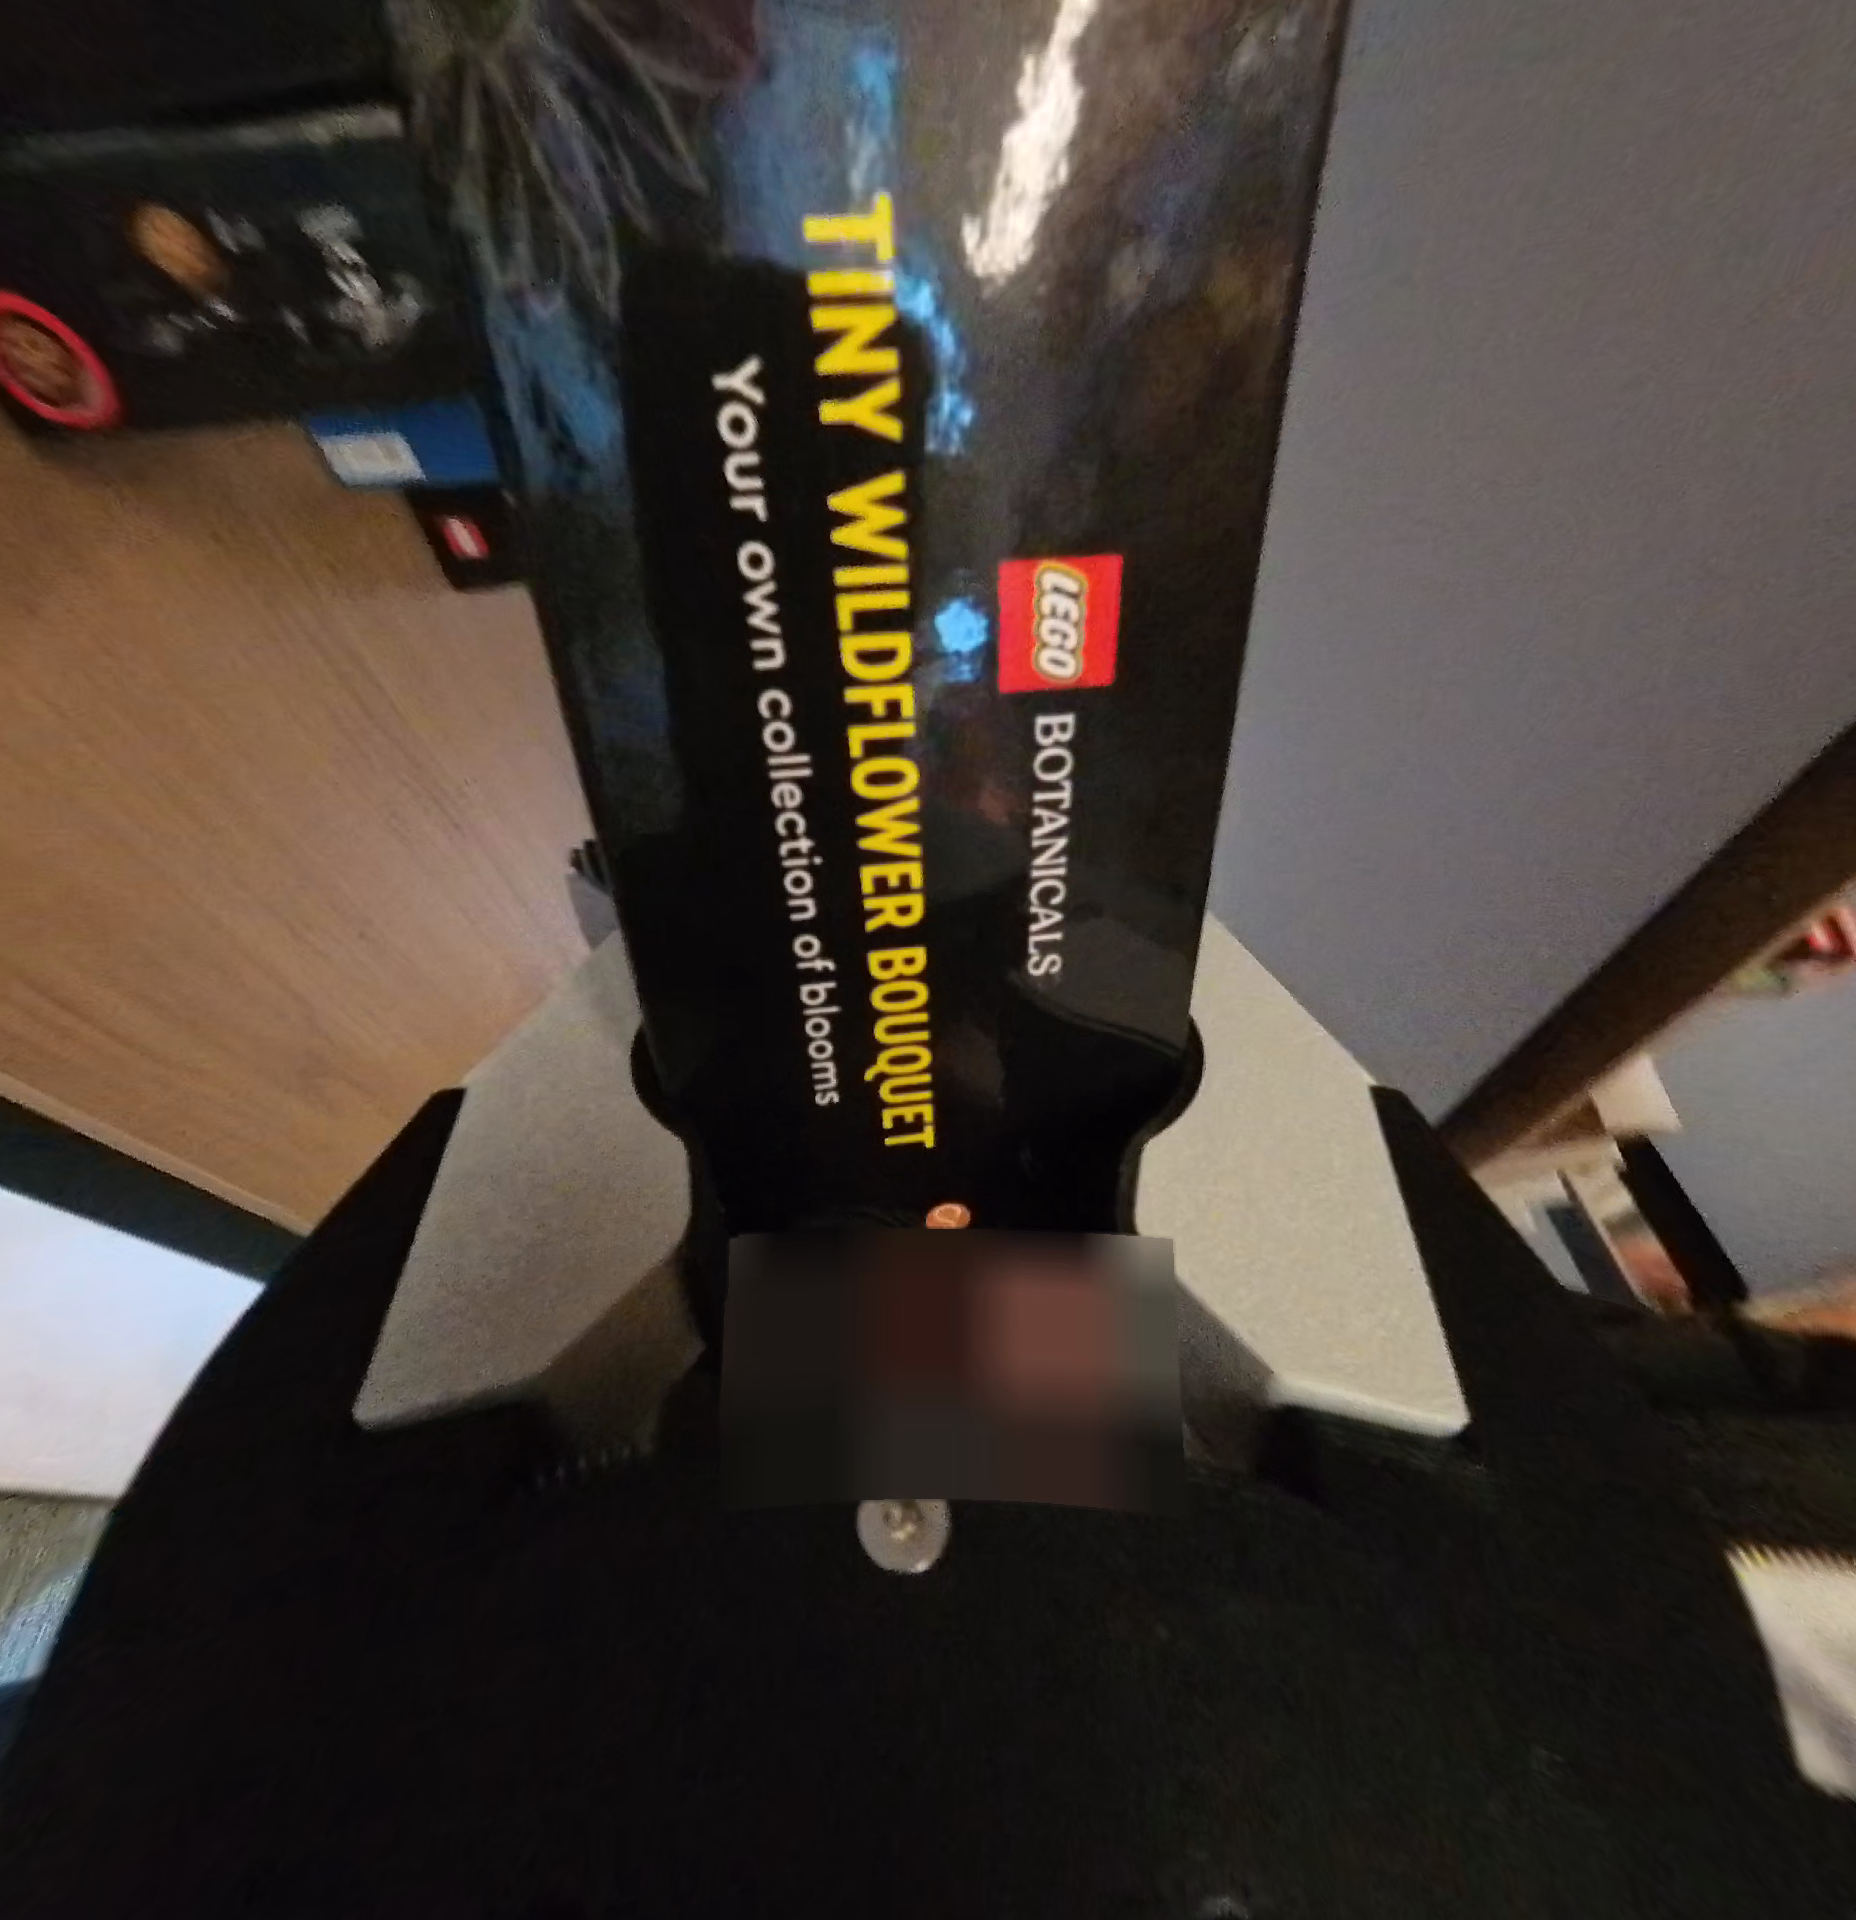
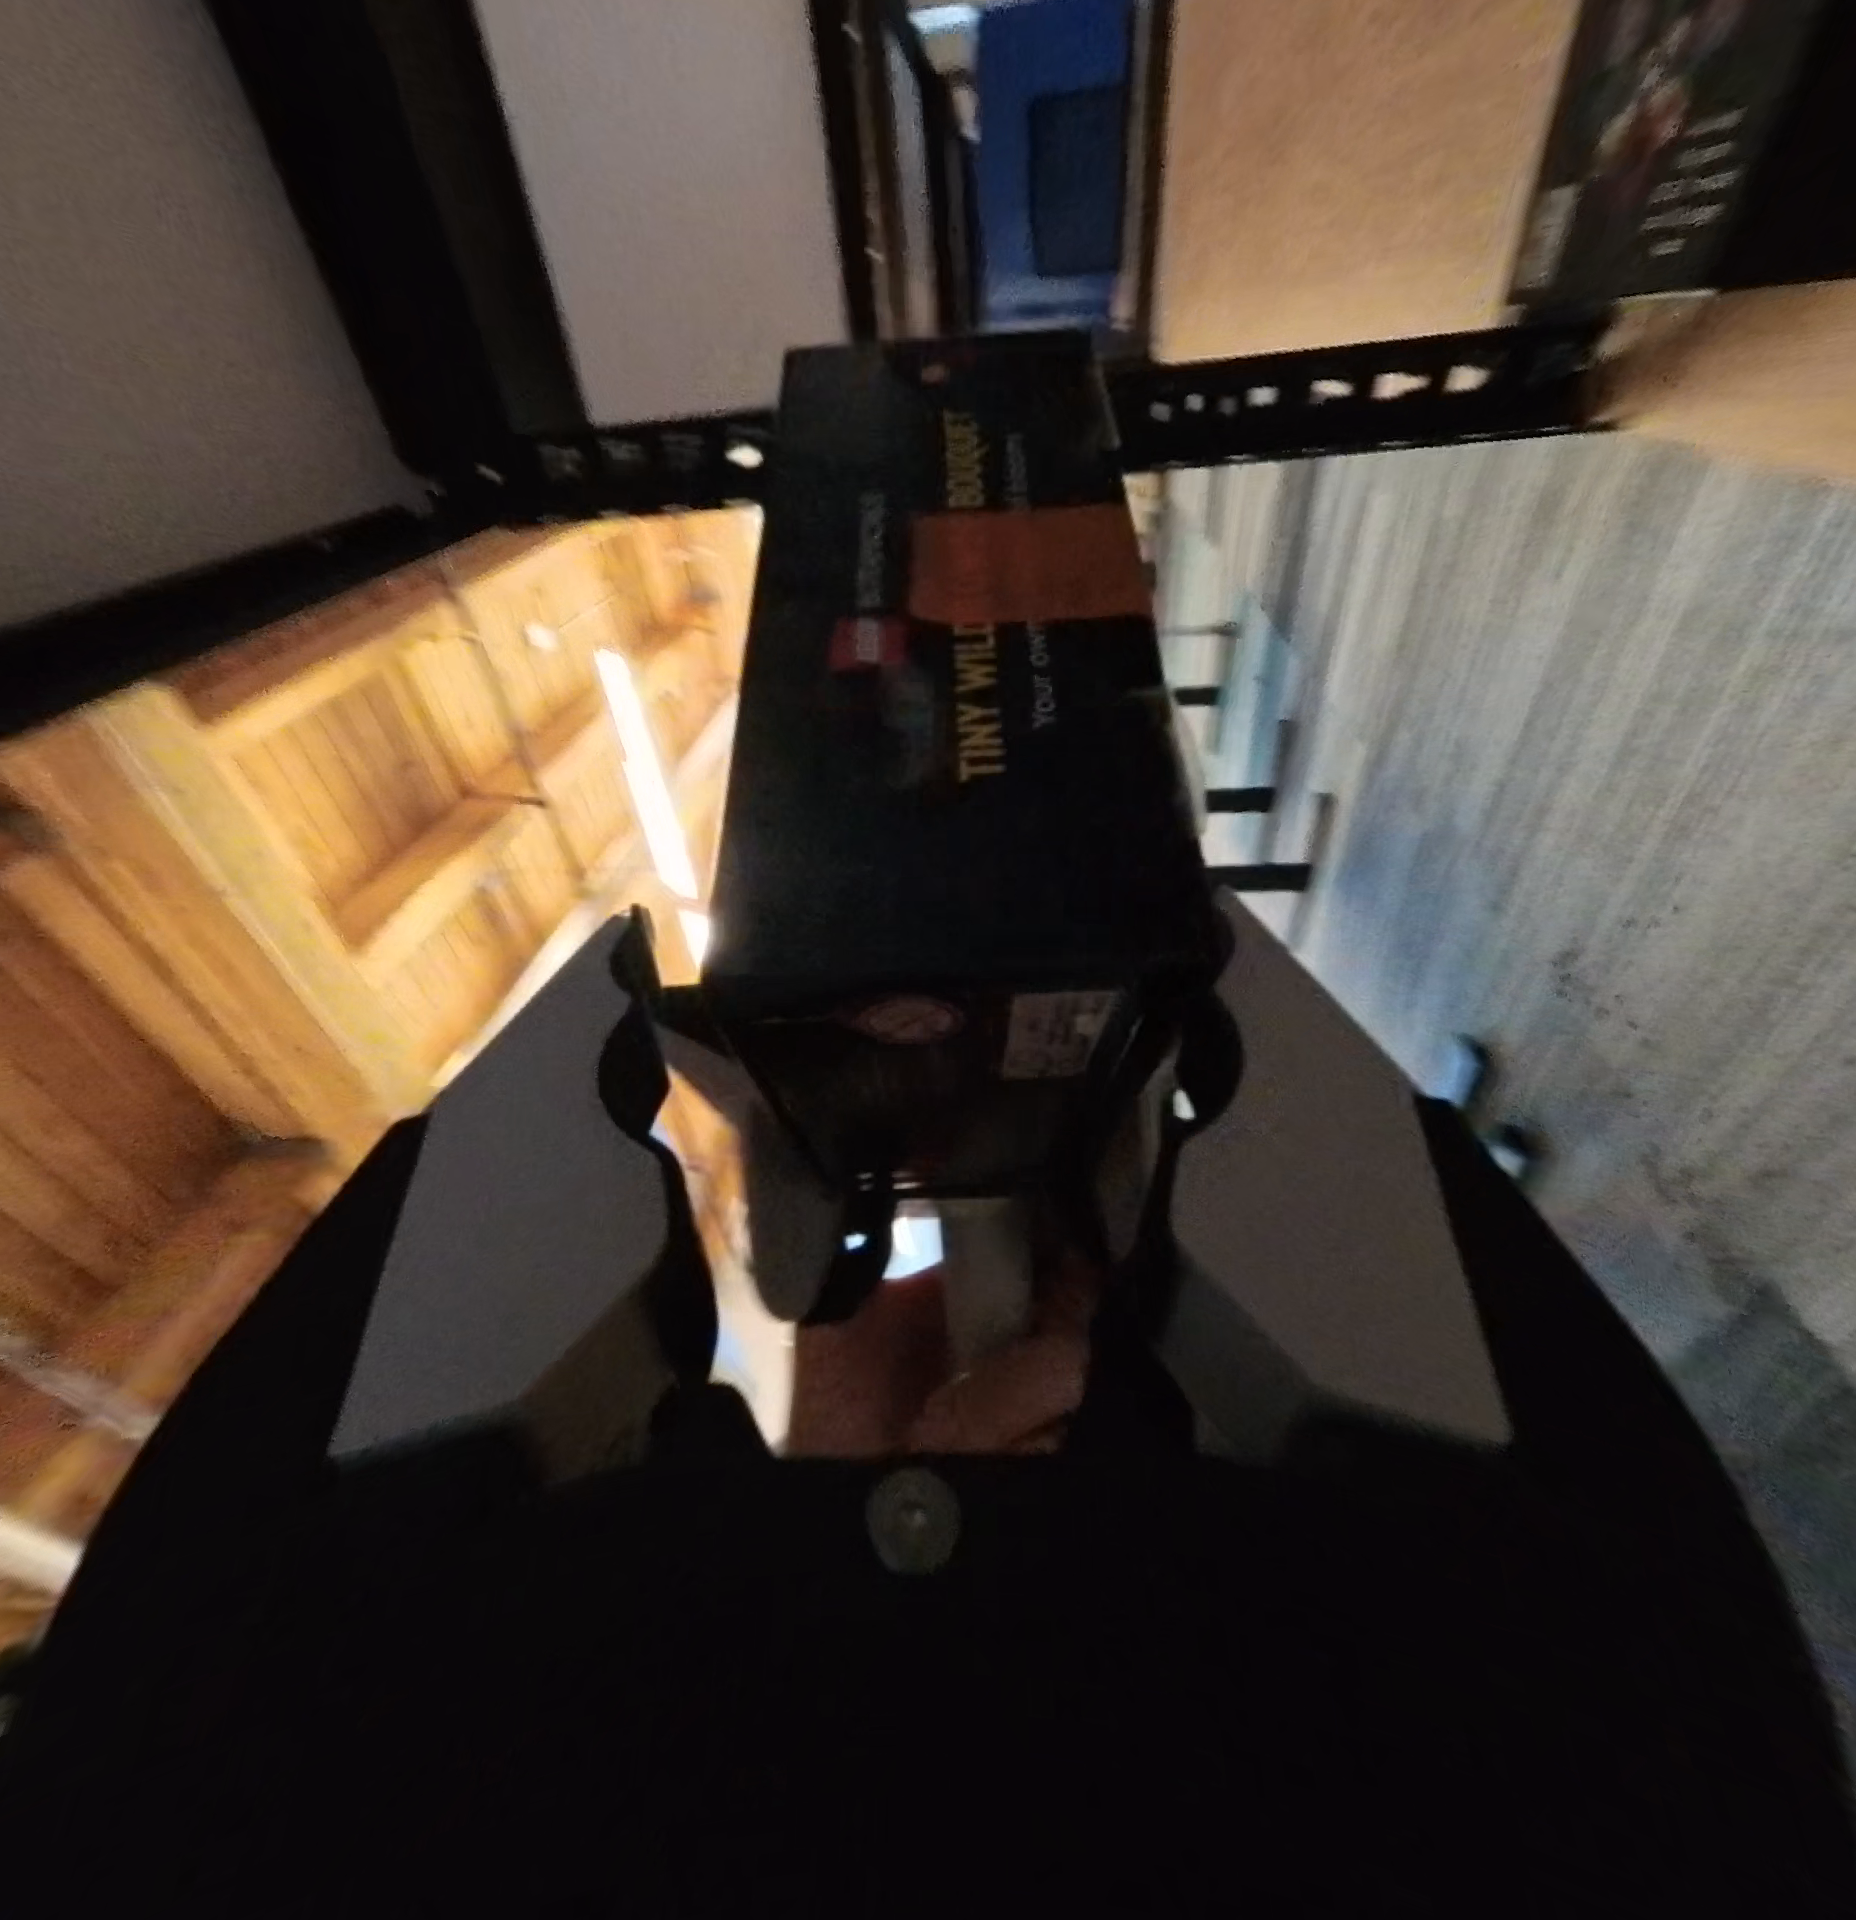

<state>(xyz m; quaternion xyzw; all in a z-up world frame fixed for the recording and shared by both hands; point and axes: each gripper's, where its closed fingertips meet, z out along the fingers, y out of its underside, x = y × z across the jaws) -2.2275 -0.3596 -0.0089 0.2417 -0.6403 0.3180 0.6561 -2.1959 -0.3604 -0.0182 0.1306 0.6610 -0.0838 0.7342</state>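
The left claw (image 1: 919,1049) is clamped on one end of a long, glossy black cardboard box (image 1: 924,582) with yellow and white print and a red square logo, the box running straight ahead from between its grey fingers (image 1: 550,1143). To that claw's left, past the box, a pale wooden worktop (image 1: 228,748) carries other dark boxes (image 1: 238,301), blurred, while a grey-blue wall (image 1: 1589,416) lies to its right. The right claw (image 2: 929,1049) grips the opposite end of the same black box (image 2: 955,810), its fingers set narrowly against both sides, with a black perforated metal rail (image 2: 1350,400) crossing ahead of it and grey carpet (image 2: 1589,831) to its right.
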